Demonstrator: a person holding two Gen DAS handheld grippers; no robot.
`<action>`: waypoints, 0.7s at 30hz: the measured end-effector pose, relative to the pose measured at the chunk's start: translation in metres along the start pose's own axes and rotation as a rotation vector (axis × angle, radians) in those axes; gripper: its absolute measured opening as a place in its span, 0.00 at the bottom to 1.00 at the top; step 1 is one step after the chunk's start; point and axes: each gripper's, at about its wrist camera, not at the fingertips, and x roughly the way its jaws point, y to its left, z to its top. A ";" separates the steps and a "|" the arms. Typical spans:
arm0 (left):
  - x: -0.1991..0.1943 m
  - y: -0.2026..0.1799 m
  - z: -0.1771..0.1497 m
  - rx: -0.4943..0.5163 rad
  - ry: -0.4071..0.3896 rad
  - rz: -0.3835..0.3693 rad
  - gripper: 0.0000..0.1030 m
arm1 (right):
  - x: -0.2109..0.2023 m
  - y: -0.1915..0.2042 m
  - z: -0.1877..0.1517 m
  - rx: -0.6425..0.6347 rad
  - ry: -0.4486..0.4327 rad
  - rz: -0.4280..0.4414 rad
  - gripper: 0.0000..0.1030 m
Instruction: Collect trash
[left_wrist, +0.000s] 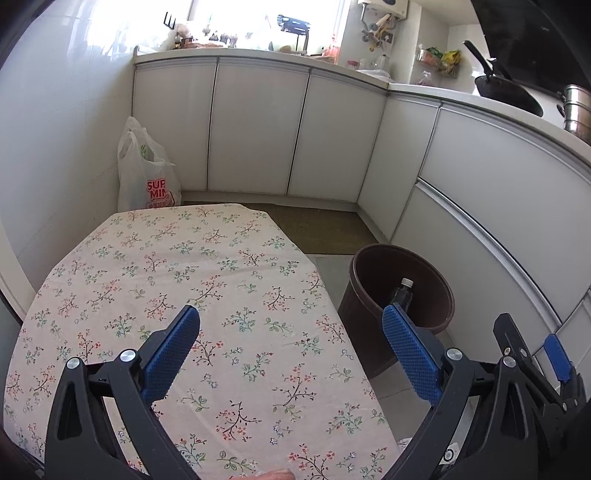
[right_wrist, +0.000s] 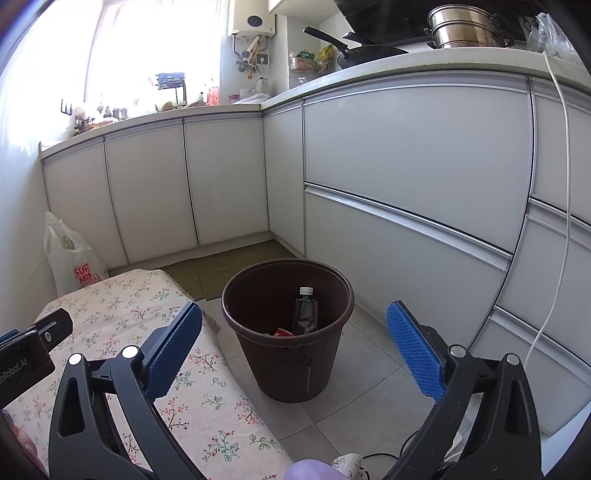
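A dark brown trash bin (right_wrist: 291, 369) stands on the tiled floor right of the table; it also shows in the left wrist view (left_wrist: 354, 317). Inside it stands a dark plastic bottle (right_wrist: 306, 314) with a white cap, beside a red scrap (right_wrist: 282, 332); the bottle also shows in the left wrist view (left_wrist: 402, 293). My left gripper (left_wrist: 291, 321) is open and empty above the floral tablecloth (left_wrist: 207, 295). My right gripper (right_wrist: 295, 325) is open and empty, facing the bin from above and in front. The right gripper's finger shows at the left wrist view's right edge (left_wrist: 557, 358).
White cabinets (right_wrist: 406, 166) run along the back and right. A white plastic shopping bag (left_wrist: 146, 173) stands in the far left corner. A brown mat (left_wrist: 317, 229) lies on the floor. A white cable (right_wrist: 554, 221) hangs down the right cabinets. A pan (right_wrist: 354, 51) and pots sit on the counter.
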 end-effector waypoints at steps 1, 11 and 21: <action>0.000 0.000 0.000 -0.001 0.000 0.002 0.94 | 0.000 0.000 0.000 -0.001 0.002 0.001 0.93; 0.002 -0.002 -0.001 0.003 0.008 0.010 0.94 | 0.002 0.001 0.000 0.000 0.012 -0.002 0.93; 0.004 -0.010 -0.003 0.038 -0.001 -0.009 0.80 | 0.002 0.001 0.001 0.011 0.013 -0.005 0.93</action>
